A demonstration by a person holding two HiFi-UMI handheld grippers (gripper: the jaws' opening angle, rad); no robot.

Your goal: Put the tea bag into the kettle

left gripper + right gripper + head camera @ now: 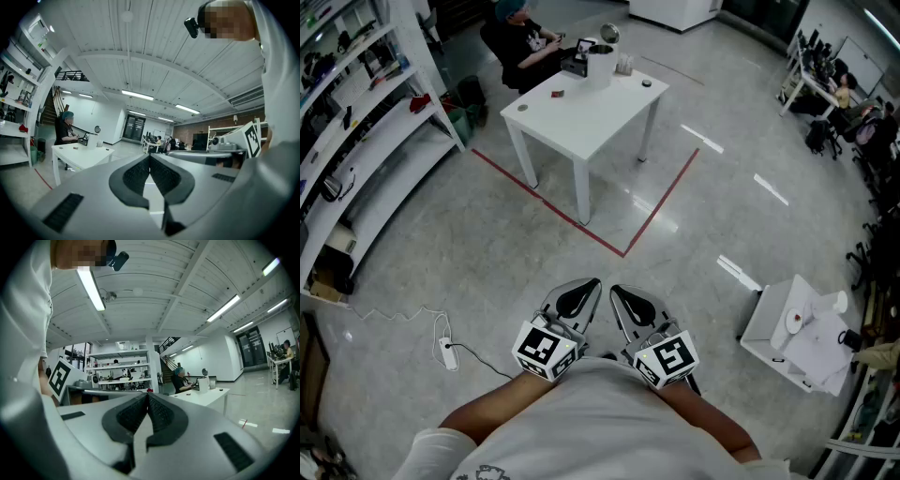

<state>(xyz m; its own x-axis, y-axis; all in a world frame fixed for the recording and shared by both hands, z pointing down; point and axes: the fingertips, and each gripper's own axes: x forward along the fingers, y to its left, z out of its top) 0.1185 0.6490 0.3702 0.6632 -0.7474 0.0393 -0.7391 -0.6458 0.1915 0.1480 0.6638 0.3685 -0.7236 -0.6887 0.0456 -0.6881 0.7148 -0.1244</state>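
Kettle (pixel 599 64): white, upright on the far part of the white surface (pixel 591 127), well ahead of both sets of jaws and well apart from them. In the left gripper view the surface (pixel 77 153) lies ahead and to the left of the jaw tips. In the right gripper view the kettle (pixel 203 383) lies ahead and to the right of them.

Small items: a small dark-red item (pixel 557 94) lies on the surface, nearer the jaws than the kettle. The frames are too small to confirm whether it is the tea bag.

Left gripper (pixel 592 282): held low against the person's torso, jaws pressed together at the tips, nothing between them. The left gripper view confirms this (pixel 149 156).

Right gripper (pixel 615 290): just beside the left gripper, jaws likewise pressed together and empty, as its own view shows (pixel 148 395).

Surroundings: a seated person (pixel 525 39) is behind the surface. Red floor tape (pixel 623 251) runs between the jaws and the surface.
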